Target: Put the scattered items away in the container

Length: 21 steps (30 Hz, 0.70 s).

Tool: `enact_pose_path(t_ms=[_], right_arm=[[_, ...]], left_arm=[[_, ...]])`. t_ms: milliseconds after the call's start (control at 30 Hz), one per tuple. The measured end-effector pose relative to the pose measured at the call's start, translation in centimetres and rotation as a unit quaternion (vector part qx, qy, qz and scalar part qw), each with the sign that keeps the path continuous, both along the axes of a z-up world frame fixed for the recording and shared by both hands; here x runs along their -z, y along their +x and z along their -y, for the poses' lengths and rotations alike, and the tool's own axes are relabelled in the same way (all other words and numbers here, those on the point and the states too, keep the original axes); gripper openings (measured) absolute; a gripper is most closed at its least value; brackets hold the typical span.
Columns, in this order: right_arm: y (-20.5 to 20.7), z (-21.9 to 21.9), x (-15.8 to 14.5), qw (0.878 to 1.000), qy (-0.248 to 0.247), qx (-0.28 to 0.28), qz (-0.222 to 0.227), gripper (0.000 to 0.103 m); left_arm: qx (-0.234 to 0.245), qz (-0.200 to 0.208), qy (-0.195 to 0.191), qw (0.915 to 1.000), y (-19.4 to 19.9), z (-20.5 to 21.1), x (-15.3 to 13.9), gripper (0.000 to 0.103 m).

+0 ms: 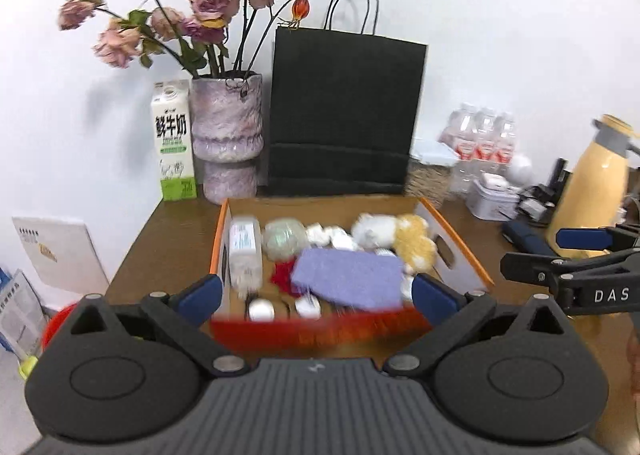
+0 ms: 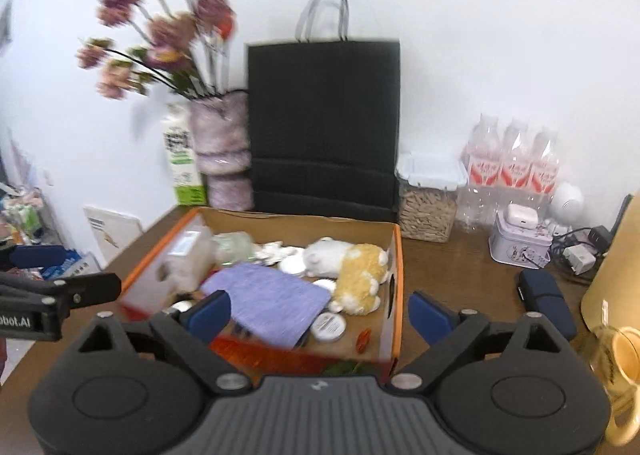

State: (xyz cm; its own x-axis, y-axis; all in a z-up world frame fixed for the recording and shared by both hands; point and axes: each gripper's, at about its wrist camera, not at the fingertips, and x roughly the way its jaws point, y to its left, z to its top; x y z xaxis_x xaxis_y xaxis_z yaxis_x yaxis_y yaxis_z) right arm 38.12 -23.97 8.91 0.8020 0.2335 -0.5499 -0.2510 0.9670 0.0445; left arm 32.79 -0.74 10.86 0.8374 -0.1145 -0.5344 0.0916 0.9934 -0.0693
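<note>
Box point(image 1: 448, 251) sits mid-table, orange-edged cardboard w/ cut-out handles; lavender cloth point(image 1: 348, 275) lies on top of the pile inside, near the front wall. Left gripper point(image 1: 316, 291) spread wide, nothing between the blue pads, hanging over the box's 6 o'clock edge; right gripper point(image 2: 320, 313) likewise released and empty, box at its 11 o'clock. Cloth looks soft, light, floppy, prob. knit or terry; pinch a corner or bunch the middle, it'll drape. Plush toy point(image 2: 360, 275) at the box's 3 o'clock side: fuzzy, squashy, light, grab the body. Bottle point(image 1: 244, 251) at 9 o'clock: pale plastic, smooth, maybe slippery, take across the waist. Small round tins point(image 2: 328, 326): hard, flat, awkward; grip by the rim.
</note>
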Motion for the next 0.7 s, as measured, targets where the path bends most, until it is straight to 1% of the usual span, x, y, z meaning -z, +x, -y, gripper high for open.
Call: enact_pose_path(t_ms=[67, 167, 233, 333, 400, 500, 667, 700], right_arm=[[-3.3, 0.1, 0.0, 1.0, 0.004, -0.01, 0.011, 0.101], [-7.8, 0.0, 0.7, 1.0, 0.006, -0.019, 0.021, 0.101], [-10.7, -0.2, 1.4, 0.999, 0.005, -0.023, 0.023, 0.101], [-15.0, -0.2, 2.5, 0.999, 0.013, -0.028, 0.025, 0.101], [-17.6, -0.2, 3.1, 0.999, 0.017, -0.029, 0.027, 0.101], [-20.9, -0.1, 3.9, 0.999, 0.01, -0.03, 0.03, 0.101], [-26.3, 0.0, 4.9, 0.999, -0.006, -0.016, 0.043, 0.103], [-27.1, -0.1, 5.1, 0.999, -0.011, -0.019, 0.043, 0.103]], left_arm=[[0.006, -0.003, -0.014, 0.9999, -2.6, -0.3, 0.2, 0.103], [0.007, -0.001, -0.031, 0.9995, -6.9, -0.7, 0.8, 0.103], [0.0, 0.004, -0.034, 0.9994, -9.5, -0.8, 1.3, 0.103], [-0.01, 0.013, -0.022, 0.9996, -12.9, -0.6, 2.1, 0.103], [-0.02, 0.01, -0.01, 0.9997, -14.9, -0.4, 2.6, 0.103], [-0.034, 0.017, -0.009, 0.9992, -18.2, -0.4, 3.8, 0.103], [-0.014, 0.042, 0.015, 0.9989, -24.4, 0.6, 6.2, 0.103], [0.0, 0.03, 0.032, 0.9991, -25.3, 1.0, 6.6, 0.103]])
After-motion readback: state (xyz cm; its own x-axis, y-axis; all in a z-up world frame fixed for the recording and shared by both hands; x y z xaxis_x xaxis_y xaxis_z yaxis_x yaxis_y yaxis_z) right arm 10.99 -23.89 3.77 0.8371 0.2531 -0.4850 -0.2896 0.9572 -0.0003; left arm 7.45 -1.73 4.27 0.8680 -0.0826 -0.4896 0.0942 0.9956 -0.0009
